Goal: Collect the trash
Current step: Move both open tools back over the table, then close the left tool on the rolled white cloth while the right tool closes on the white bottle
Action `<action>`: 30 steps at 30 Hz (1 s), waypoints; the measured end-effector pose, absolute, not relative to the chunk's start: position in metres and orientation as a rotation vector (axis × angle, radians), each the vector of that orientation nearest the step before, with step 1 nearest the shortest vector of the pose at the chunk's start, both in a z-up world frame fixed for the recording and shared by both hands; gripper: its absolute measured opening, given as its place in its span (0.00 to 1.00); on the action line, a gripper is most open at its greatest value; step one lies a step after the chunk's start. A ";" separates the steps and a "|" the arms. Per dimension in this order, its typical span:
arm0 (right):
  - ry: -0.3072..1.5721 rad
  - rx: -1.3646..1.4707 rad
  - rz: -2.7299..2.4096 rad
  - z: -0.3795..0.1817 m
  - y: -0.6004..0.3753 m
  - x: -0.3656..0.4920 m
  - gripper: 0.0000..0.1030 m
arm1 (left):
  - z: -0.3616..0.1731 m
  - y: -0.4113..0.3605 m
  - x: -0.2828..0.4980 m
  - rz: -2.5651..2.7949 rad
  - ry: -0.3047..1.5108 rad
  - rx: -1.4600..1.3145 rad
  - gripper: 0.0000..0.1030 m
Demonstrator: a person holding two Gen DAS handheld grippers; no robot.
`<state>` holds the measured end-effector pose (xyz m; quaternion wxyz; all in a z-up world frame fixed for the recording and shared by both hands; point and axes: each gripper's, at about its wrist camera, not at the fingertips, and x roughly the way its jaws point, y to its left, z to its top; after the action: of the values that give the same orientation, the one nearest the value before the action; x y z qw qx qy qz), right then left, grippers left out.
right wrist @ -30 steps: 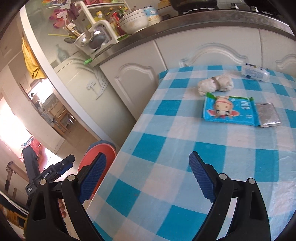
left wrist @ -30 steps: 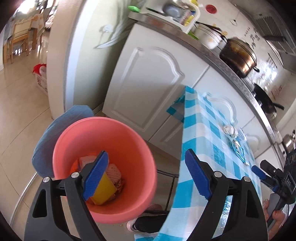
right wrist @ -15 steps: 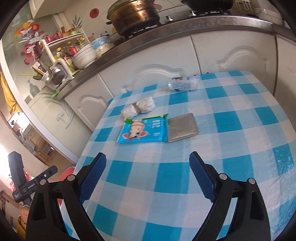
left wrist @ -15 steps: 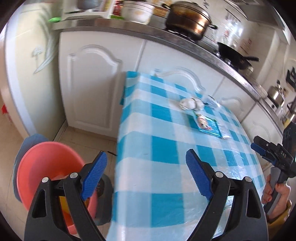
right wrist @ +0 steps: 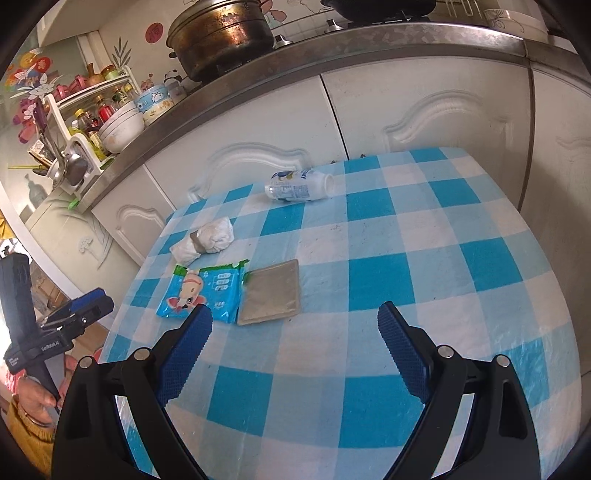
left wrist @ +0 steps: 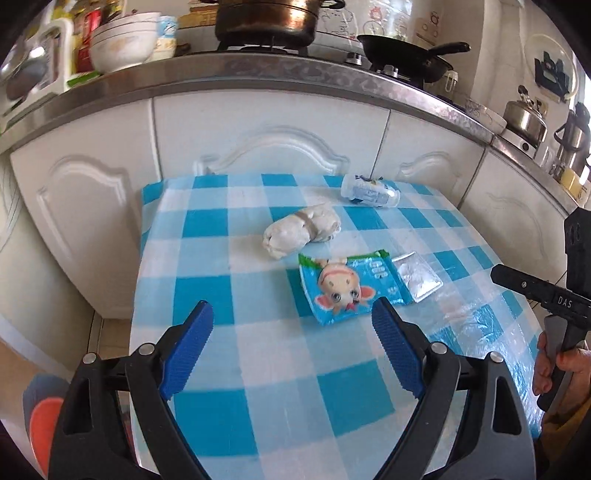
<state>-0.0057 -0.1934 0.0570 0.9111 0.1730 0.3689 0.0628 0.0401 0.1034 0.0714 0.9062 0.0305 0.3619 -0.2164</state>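
Note:
Trash lies on the blue-checked table (left wrist: 280,369): a blue cartoon wrapper (left wrist: 347,291) (right wrist: 201,291), a silver foil packet (left wrist: 417,277) (right wrist: 271,295), a white wad bound with a band (left wrist: 301,230) (right wrist: 205,240), and a small plastic bottle on its side (left wrist: 369,192) (right wrist: 299,186). My left gripper (left wrist: 291,350) is open and empty, hovering just short of the wrapper. My right gripper (right wrist: 295,350) is open and empty, just short of the foil packet. The pink bucket (left wrist: 40,424) peeks in at the lower left, below the table.
White kitchen cabinets (left wrist: 258,129) stand right behind the table, with a steel counter holding a large pot (left wrist: 266,18), a frying pan (left wrist: 406,59), bowls (left wrist: 122,40) and a kettle (left wrist: 524,118). The table's left edge (left wrist: 136,295) drops to the floor.
My left gripper swung from over the pink bucket up to the table and now faces the trash. My right gripper turned toward the table's middle and moved closer to the foil packet.

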 end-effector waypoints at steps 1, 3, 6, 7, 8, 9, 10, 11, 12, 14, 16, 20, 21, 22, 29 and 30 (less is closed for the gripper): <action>0.758 0.349 0.133 0.058 -0.196 0.001 0.88 | 0.072 0.095 0.050 -0.459 0.743 0.086 0.85; 0.752 0.332 0.146 0.060 -0.200 0.015 0.88 | 0.072 0.081 0.069 -0.473 0.728 0.134 0.85; 0.744 0.285 0.167 0.063 -0.204 0.038 0.88 | 0.067 0.063 0.099 -0.506 0.735 0.177 0.85; 0.744 0.270 0.170 0.064 -0.205 0.045 0.88 | 0.065 0.059 0.107 -0.510 0.739 0.187 0.85; 0.745 0.257 0.171 0.063 -0.207 0.053 0.88 | 0.062 0.055 0.116 -0.513 0.742 0.195 0.85; 0.748 0.248 0.177 0.063 -0.208 0.062 0.88 | 0.060 0.052 0.122 -0.524 0.742 0.196 0.85; 0.751 0.239 0.184 0.063 -0.209 0.069 0.88 | 0.058 0.050 0.127 -0.541 0.744 0.197 0.85; 0.750 0.225 0.188 0.062 -0.210 0.078 0.88 | 0.055 0.047 0.133 -0.556 0.749 0.201 0.85; 0.751 0.207 0.189 0.063 -0.209 0.086 0.88 | 0.052 0.045 0.139 -0.562 0.757 0.210 0.85; 0.747 0.171 0.200 0.064 -0.208 0.103 0.88 | 0.046 0.041 0.149 -0.564 0.775 0.225 0.85; 0.735 0.134 0.216 0.066 -0.206 0.122 0.88 | 0.042 0.041 0.158 -0.585 0.790 0.211 0.85; 0.718 0.042 0.247 0.071 -0.196 0.157 0.88 | 0.037 0.036 0.166 -0.637 0.807 0.208 0.84; 0.721 0.022 0.259 0.071 -0.193 0.166 0.88 | 0.035 0.035 0.168 -0.653 0.812 0.206 0.84; 0.727 0.002 0.276 0.070 -0.190 0.175 0.88 | 0.034 0.034 0.171 -0.670 0.819 0.198 0.84; 0.806 -0.158 0.339 0.049 -0.162 0.221 0.89 | 0.020 0.030 0.182 -0.701 0.868 0.189 0.72; 0.819 -0.180 0.339 0.045 -0.159 0.224 0.89 | 0.019 0.030 0.183 -0.706 0.873 0.188 0.65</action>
<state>0.2242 -0.1589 0.0447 0.8995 -0.0869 0.3955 0.1639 0.1829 0.0305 0.0192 0.8425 0.0891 0.4131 -0.3341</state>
